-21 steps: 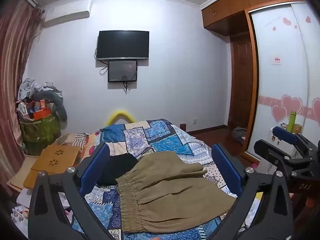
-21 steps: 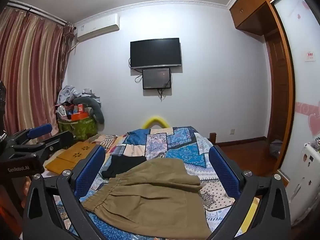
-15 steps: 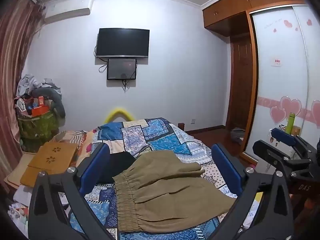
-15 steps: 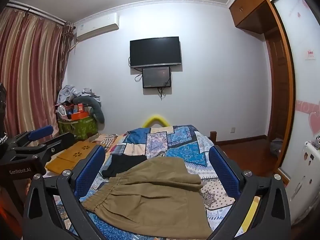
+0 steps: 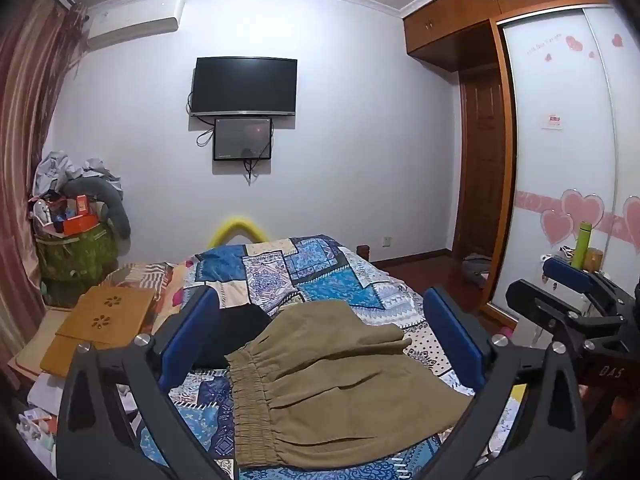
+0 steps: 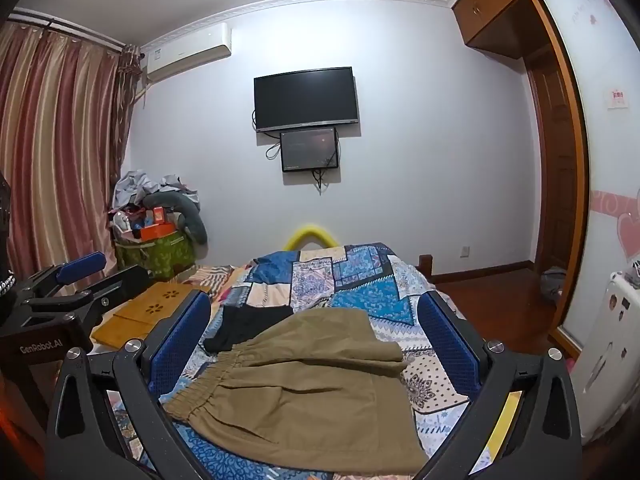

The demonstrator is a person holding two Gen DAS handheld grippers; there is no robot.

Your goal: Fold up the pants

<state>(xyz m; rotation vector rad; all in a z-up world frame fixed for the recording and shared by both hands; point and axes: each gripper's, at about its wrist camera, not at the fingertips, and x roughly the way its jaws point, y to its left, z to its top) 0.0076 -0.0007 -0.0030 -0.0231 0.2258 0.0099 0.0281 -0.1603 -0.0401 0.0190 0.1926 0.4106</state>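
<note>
Patchwork quilt (image 5: 304, 276), khaki pants (image 6: 304, 392), wall television (image 6: 306, 98)

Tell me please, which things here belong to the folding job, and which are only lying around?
For the job:
- khaki pants, on the patchwork quilt
- left gripper, open
- right gripper, open

Only lying around:
- black garment
- wooden lap desk
- green bag
- television
- green bottle

White-walled bedroom (image 5: 360, 120), wooden wardrobe (image 5: 486, 0)
</note>
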